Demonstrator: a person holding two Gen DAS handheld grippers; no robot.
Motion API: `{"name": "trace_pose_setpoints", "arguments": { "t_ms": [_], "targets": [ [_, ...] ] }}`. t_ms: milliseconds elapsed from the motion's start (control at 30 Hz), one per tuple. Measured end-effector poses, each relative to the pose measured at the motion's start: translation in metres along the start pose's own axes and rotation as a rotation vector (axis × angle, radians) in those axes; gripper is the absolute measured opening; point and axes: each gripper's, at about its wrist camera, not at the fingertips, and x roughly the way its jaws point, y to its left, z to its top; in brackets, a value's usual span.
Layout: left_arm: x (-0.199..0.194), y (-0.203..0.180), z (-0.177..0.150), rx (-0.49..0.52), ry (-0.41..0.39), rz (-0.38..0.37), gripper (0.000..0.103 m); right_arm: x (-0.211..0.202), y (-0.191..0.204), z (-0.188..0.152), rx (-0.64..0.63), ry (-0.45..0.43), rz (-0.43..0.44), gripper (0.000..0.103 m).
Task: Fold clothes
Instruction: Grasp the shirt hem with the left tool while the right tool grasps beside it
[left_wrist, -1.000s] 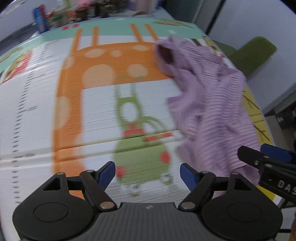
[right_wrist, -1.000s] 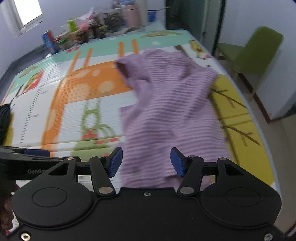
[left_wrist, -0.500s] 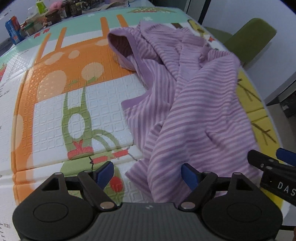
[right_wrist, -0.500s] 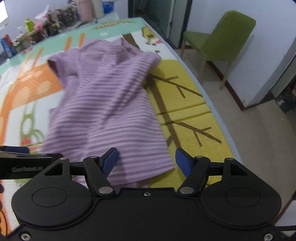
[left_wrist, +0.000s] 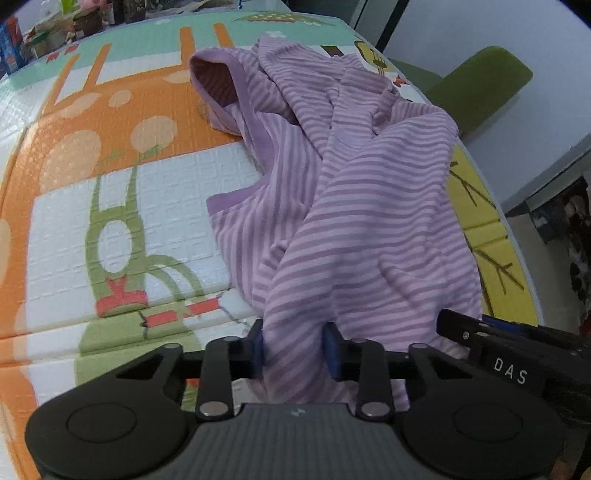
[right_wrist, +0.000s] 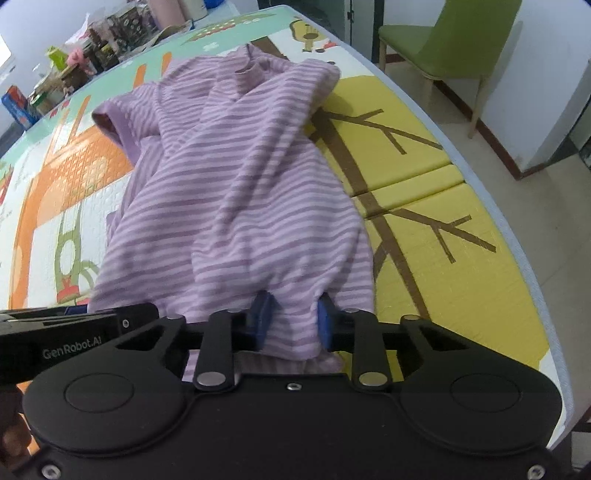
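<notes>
Both hand-held grippers, left (left_wrist: 295, 349) and right (right_wrist: 291, 325), are closing on the near hem of the striped shirt (left_wrist: 362, 221), whose long axis is stretched away from them across the counter (left_wrist: 110, 184).

A cartoon-printed foam mat (right_wrist: 424, 229) covers the tabletop, a green chair (right_wrist: 454, 37) stands beside it, and cluttered boxes and jars (right_wrist: 92, 40) crowd its far end.

White letters "DAS" stand on the black body of the right gripper (left_wrist: 517, 350), at four o'clock in the left wrist view. "GenRobot.AI" stands on the left gripper (right_wrist: 74, 332), at eight o'clock in the right wrist view.
</notes>
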Motion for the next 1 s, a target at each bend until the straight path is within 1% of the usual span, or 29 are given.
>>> {"name": "trace_pose_setpoints", "arguments": {
  "t_ms": [100,200,333,733,867,967,1000],
  "targets": [
    [-0.007,0.008,-0.003,0.017,0.000,0.039,0.027,0.000,0.013,-0.006,-0.012,0.033,0.041,0.021],
    [-0.015,0.029,-0.009,-0.012,0.001,0.064,0.027,-0.001,0.028,-0.013,-0.021,0.064,0.080,0.021],
    [-0.029,0.063,-0.020,-0.059,-0.004,0.105,0.026,-0.001,0.060,-0.027,-0.050,0.108,0.152,0.021],
    [-0.070,0.187,-0.064,-0.248,-0.022,0.233,0.026,-0.001,0.202,-0.078,-0.225,0.192,0.304,0.021],
    [-0.082,0.220,-0.075,-0.298,-0.028,0.243,0.026,-0.001,0.245,-0.091,-0.262,0.208,0.338,0.021],
    [-0.094,0.239,-0.083,-0.323,-0.033,0.210,0.029,-0.005,0.264,-0.095,-0.268,0.222,0.338,0.023],
    [-0.099,0.244,-0.085,-0.335,-0.042,0.195,0.032,-0.006,0.270,-0.096,-0.269,0.227,0.337,0.024]
  ]
}}
